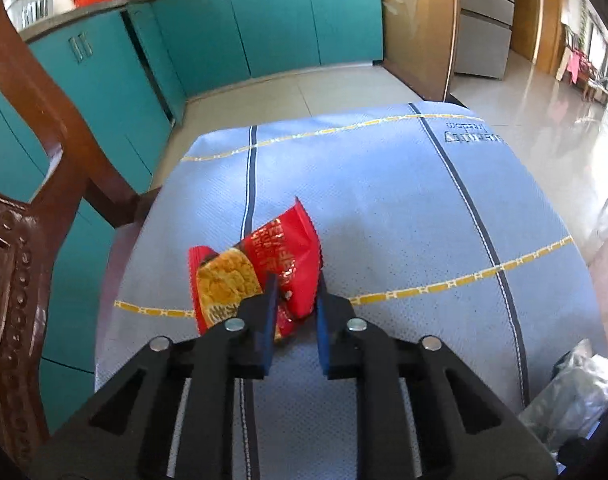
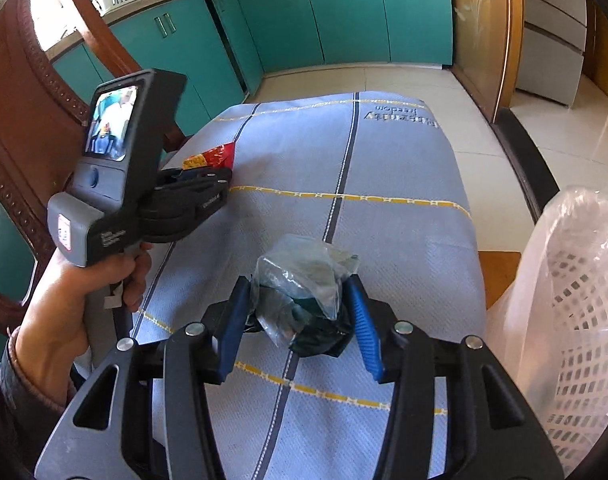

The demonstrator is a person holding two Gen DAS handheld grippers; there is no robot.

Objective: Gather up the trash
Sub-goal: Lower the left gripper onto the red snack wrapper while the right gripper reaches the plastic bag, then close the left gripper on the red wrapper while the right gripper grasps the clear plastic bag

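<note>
Left-wrist view shows the left gripper [image 1: 295, 280] clenched on the crinkly red snack wrapper [image 1: 260, 276] near the blue cloth's [image 1: 403, 208] left edge, so lift gently while the right gripper [image 2: 302, 300] grasps the crumpled clear plastic bag [image 2: 304, 280].

Hand-held gripper [image 1: 295, 280] pinches red wrapper [image 1: 264, 272] (crumpled).

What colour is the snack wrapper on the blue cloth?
Red snack wrapper, with a golden food picture on it; clearest in the left wrist view.

I'm looking steeply down from both wrist cameras, close over the blue cloth [image 1: 383, 200]; both are facing the teal cabinets [image 2: 343, 12] and sharing them.
</note>
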